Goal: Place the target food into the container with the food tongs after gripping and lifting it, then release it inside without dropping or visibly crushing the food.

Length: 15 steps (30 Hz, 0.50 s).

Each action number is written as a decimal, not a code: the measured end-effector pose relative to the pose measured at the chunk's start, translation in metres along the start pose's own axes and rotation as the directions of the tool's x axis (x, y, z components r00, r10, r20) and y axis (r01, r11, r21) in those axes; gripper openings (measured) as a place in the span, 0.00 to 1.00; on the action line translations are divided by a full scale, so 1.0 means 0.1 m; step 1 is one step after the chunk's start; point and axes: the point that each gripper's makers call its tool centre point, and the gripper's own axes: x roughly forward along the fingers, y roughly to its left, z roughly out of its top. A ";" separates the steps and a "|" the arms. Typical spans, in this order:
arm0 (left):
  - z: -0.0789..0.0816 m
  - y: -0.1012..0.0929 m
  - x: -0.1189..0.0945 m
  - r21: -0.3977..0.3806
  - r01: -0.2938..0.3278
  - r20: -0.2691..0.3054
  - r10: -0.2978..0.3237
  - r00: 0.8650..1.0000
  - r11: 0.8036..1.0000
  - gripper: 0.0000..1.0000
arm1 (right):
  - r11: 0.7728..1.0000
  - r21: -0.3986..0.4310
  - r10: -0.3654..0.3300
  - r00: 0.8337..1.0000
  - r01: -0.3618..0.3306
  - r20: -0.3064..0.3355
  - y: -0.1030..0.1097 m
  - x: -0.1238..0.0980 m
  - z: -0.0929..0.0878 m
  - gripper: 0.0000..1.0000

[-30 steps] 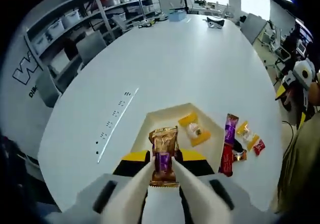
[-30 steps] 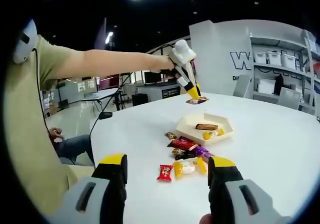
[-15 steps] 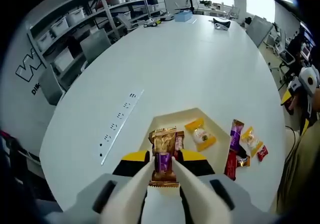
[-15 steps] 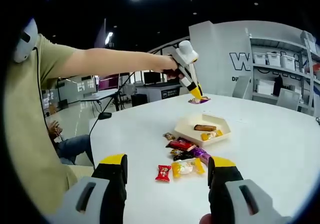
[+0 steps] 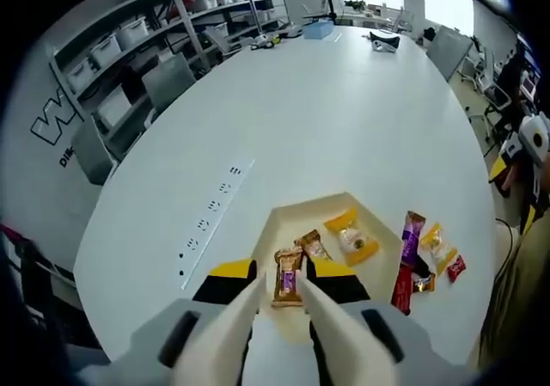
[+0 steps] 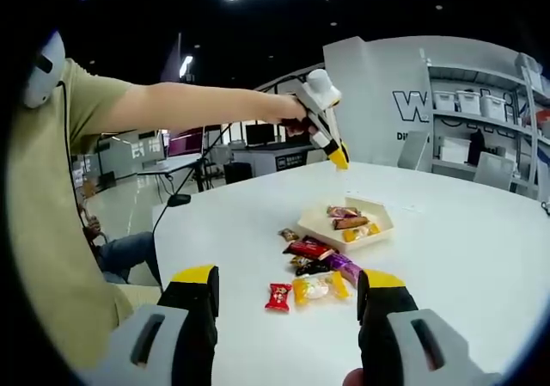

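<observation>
The gold and purple snack bar [image 5: 288, 277] lies inside the beige hexagonal tray [image 5: 277, 228], beside a brown bar [image 5: 313, 246] and a yellow-wrapped sweet [image 5: 355, 237]. In the right gripper view the left gripper [image 6: 340, 158] is high above the tray [image 6: 378, 228] and carries nothing. Its fingers [image 5: 243, 310] are apart and released, with the snack bar seen well below, between their tips. The right gripper [image 6: 292, 304] hangs over the near edge of the worktop [image 6: 464, 257], its fingers [image 6: 196, 300] wide open and empty.

The release looks done, so the remaining risks are small, in my judgement. The snack bar lies close to the tray wall nearest the left gripper; if this gripper comes down again or swings low on its way back, it may knock the tray or push the bar over the rim. The tray looks light, so a touch could slide it on the smooth surface. Several more wrapped snacks [image 5: 418, 259] lie just outside the tray, on the person's side, and a careless pass could scatter them.

The worktop [image 5: 344, 119] is large, white and rounded, with a row of small dark marks [image 5: 211, 215] beyond the tray. Behind the tray, far off, stand grey chairs [image 5: 166, 78] and shelves with white boxes [image 5: 137, 30], and a wall with large letters [image 6: 412, 105].
</observation>
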 end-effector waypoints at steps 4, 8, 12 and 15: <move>-0.05 0.02 -0.04 -0.006 -0.003 -0.007 0.003 1.000 1.000 0.22 | 1.000 -0.003 0.005 1.000 -0.005 0.001 0.01 0.02 0.01 0.64; -0.11 0.04 -0.07 -0.011 -0.004 -0.013 0.003 1.000 1.000 0.22 | 1.000 -0.005 0.008 1.000 -0.008 0.002 0.02 0.03 0.02 0.64; -0.17 0.05 -0.12 -0.018 -0.005 -0.020 0.005 1.000 1.000 0.22 | 1.000 -0.006 0.012 1.000 -0.012 0.002 0.04 0.05 0.03 0.64; -0.19 0.02 -0.16 -0.015 0.000 -0.020 0.000 1.000 1.000 0.22 | 1.000 -0.009 0.015 1.000 -0.015 0.001 0.06 0.05 0.03 0.64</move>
